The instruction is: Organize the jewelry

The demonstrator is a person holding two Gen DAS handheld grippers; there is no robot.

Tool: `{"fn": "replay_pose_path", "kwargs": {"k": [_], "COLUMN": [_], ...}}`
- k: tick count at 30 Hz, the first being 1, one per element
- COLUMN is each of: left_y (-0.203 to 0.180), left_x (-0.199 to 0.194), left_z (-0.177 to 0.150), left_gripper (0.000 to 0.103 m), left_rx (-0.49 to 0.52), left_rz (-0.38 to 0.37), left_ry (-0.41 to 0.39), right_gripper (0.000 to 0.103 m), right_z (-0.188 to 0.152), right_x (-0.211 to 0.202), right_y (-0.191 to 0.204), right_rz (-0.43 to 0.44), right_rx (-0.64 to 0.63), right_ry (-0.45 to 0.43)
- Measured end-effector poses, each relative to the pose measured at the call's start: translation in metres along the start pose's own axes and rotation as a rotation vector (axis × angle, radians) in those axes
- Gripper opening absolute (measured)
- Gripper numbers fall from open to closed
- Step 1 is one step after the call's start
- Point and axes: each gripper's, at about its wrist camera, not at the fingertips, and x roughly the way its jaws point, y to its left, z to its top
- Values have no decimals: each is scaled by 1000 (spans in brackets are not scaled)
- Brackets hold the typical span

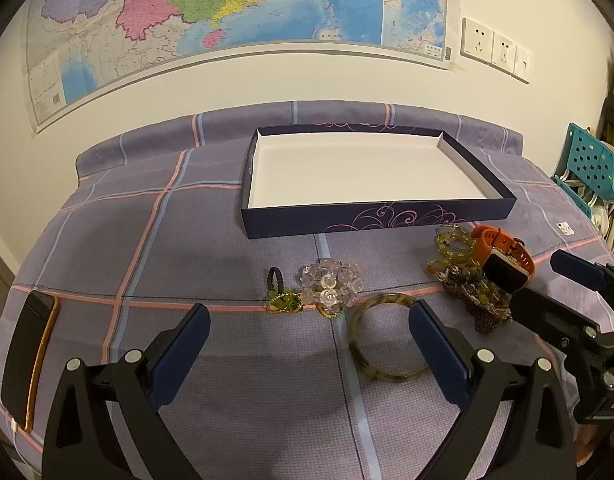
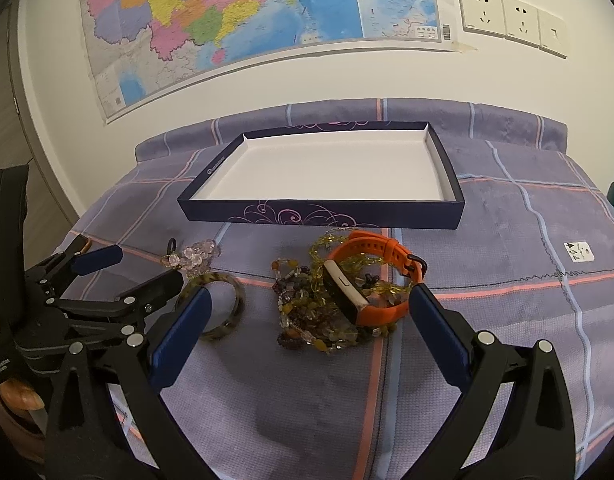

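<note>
1. A bed (image 1: 155, 240) with a purple plaid cover sits under a wall map (image 1: 227, 8); a shallow dark box (image 1: 371, 222) with a white floor, nothing in it, lies toward the wall.
2. The jewelry lies in front of the box: a green bangle (image 1: 361, 356), a clear bead cluster (image 1: 333, 286), a tangle of beaded strands (image 2: 307, 312) with an orange watch (image 2: 371, 280) on top.
3. The left gripper (image 1: 309, 336) is spread wide, holding nothing, with its right finger over the bangle's rim.
4. The right gripper (image 2: 307, 320) is likewise spread and holding nothing, framing the watch and strands.
5. Best taken singly: pinch the watch's strap, lift it straight up so no strands snag, then set it in the box.
</note>
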Motion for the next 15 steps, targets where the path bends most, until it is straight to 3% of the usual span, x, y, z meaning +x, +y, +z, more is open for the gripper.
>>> {"fn": "replay_pose_path", "kwargs": {"k": [15], "left_y": [-2], "left_x": [2], "left_z": [-1], "left_gripper": [96], "left_rx": [2], "left_rz": [0], "left_ry": [4], "right_gripper": [97], "right_z": [-2], "right_x": [1], "right_y": [-1], "right_rz": [0], "right_rx": [6], "right_ry": [1]}}
